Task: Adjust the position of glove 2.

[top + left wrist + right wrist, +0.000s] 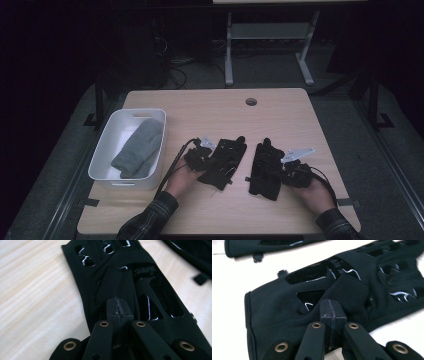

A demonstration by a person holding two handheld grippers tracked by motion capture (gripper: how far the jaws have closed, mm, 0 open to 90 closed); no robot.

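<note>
Two black gloves with glossy cut-out patches lie side by side near the table's front edge. My left gripper (209,159) comes in from the lower left onto the left glove (227,156). In the left gripper view its jaws (119,308) are pressed together, with a fold of that glove (120,280) pinched up between them. My right gripper (283,169) sits at the right edge of the right glove (264,167). The right gripper view shows its jaws (332,308) shut on a raised fold of that glove (274,305) near the cuff.
A white bin (106,137) stands at the table's left with a grey folded cloth (140,147) inside. A round cable hole (251,101) sits near the far edge of the wooden table (210,107). A desk frame (270,45) stands on the floor beyond.
</note>
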